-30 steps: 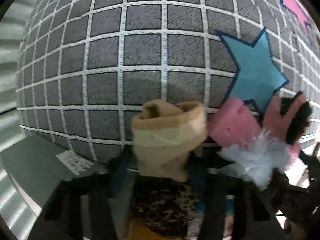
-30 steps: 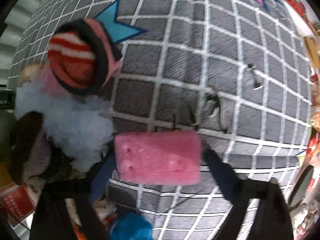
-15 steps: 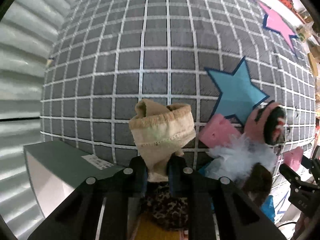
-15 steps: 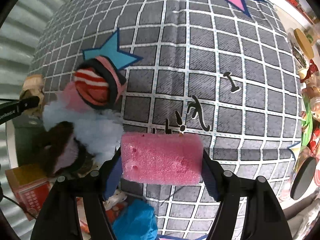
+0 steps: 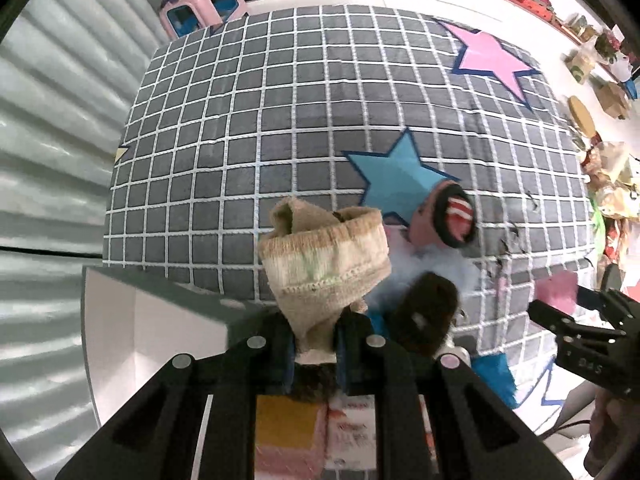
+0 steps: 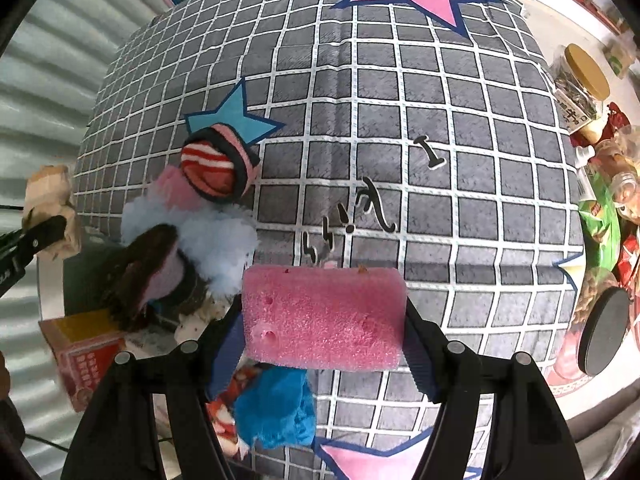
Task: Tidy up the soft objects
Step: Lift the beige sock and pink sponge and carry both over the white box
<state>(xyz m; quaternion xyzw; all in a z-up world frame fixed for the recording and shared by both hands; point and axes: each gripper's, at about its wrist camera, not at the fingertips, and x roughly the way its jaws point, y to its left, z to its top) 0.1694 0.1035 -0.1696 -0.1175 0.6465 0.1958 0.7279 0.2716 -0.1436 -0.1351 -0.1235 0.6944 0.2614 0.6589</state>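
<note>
In the left wrist view, the left gripper [image 5: 316, 344] has its two fingers squeezed tight on a rolled tan sock [image 5: 324, 256]; the sock sticks up out of the jaws, above the grey checked mat [image 5: 280, 120] with a blue star [image 5: 396, 180] on it; just to the right sits a pile of soft things (a striped sock ball [image 5: 454, 216] on top, pale blue fluff [image 5: 432, 272] under it); a white box [image 5: 152, 320] stands at the left; the right gripper [image 5: 560, 308] peeks in at the far right edge.

In the right wrist view, the right gripper [image 6: 324, 320] grips a pink sponge [image 6: 324, 316] by both ends, held up over the mat [image 6: 440, 140]; the pile lies to the left, with the striped sock ball [image 6: 212, 172], the fluff [image 6: 216, 244] and a brown slipper [image 6: 148, 272]; a blue fuzzy thing [image 6: 276, 412] shows below the sponge; the tan sock [image 6: 48, 196] is at the far left.
</note>
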